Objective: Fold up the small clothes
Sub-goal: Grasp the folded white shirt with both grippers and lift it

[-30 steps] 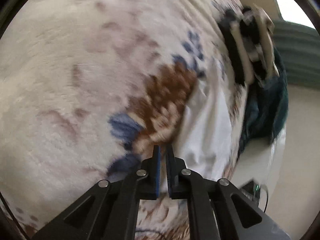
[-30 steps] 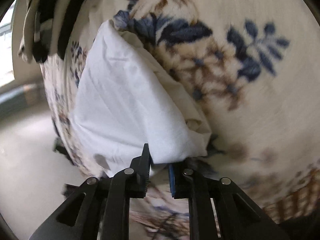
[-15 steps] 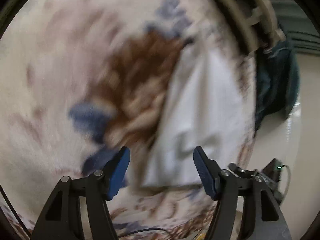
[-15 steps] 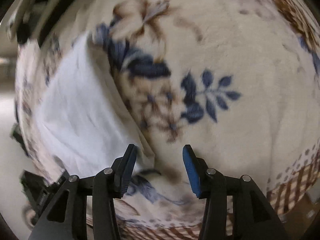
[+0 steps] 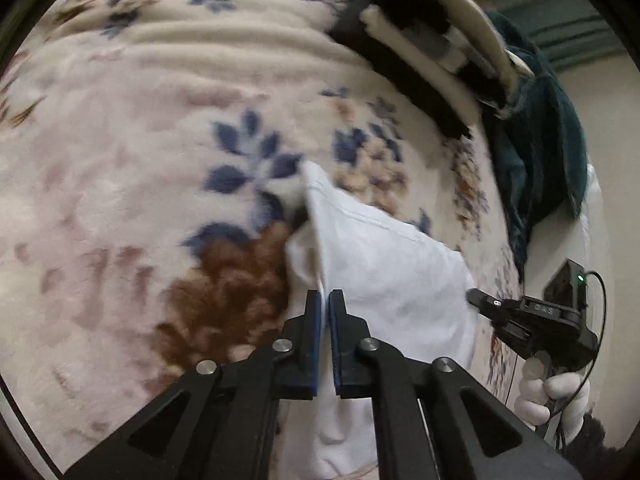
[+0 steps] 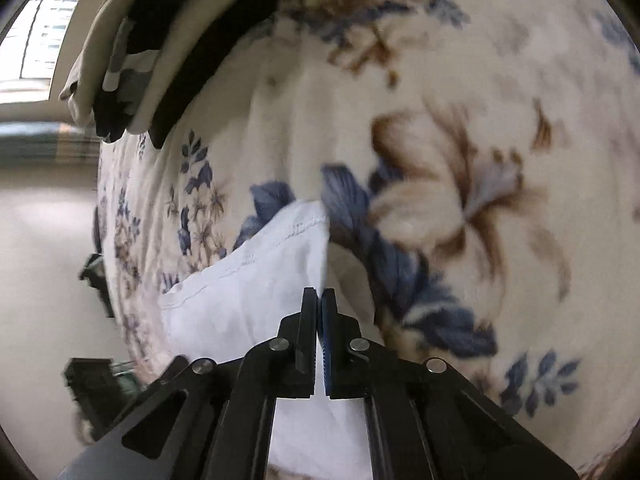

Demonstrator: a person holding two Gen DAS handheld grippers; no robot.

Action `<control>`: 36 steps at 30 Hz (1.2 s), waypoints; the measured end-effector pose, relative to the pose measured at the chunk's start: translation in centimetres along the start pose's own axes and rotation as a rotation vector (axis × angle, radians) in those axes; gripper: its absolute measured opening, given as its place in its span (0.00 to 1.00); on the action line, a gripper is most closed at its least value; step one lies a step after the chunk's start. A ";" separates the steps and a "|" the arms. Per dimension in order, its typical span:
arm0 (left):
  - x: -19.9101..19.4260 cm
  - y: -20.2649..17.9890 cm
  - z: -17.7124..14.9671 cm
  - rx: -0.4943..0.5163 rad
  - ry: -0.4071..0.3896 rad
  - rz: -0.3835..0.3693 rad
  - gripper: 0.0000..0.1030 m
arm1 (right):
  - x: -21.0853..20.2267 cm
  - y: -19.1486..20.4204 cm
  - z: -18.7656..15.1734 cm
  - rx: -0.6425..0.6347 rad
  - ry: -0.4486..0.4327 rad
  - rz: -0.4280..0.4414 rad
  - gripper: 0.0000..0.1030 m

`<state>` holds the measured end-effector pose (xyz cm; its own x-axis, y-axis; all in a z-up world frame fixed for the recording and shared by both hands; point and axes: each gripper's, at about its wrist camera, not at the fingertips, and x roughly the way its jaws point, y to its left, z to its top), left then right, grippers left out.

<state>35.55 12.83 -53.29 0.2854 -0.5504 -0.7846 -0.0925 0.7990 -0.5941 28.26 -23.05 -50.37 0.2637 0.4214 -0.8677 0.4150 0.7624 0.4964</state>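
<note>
White garment lies near the bed edge on a floral fleece blanket, partly lifted, stitched hem raised. Left tongs clenched on one edge of the white fabric; right tongs clenched on another edge of it. In the left view the right tongs show at the cloth's far side, in a white-gloved hand. Striped black-and-cream clothes and a dark teal garment sit further back at the blanket edge.
</note>
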 end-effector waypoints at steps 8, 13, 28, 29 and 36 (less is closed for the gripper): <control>-0.6 2.3 1.7 -0.129 0.036 -0.178 0.64 | 0.7 1.0 0.9 -0.050 0.045 -0.030 0.04; 1.7 1.8 0.7 -0.110 0.128 -0.216 0.79 | 0.8 0.1 0.1 -0.088 0.141 0.047 0.72; 1.7 -2.5 -0.9 0.008 0.096 -0.173 0.14 | 6.0 -2.9 -5.0 0.014 0.332 0.335 0.14; 1.3 -2.8 -0.6 0.012 0.087 -0.173 0.14 | 5.2 -2.3 -5.0 0.002 0.319 0.335 0.14; -4.0 -8.8 4.3 0.068 0.023 -0.213 0.14 | -1.3 1.3 -2.7 -0.077 0.232 0.352 0.13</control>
<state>39.32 9.07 -44.13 0.2695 -0.7130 -0.6473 0.0321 0.6784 -0.7340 26.09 -21.25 -48.67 0.1715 0.7552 -0.6326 0.2657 0.5829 0.7679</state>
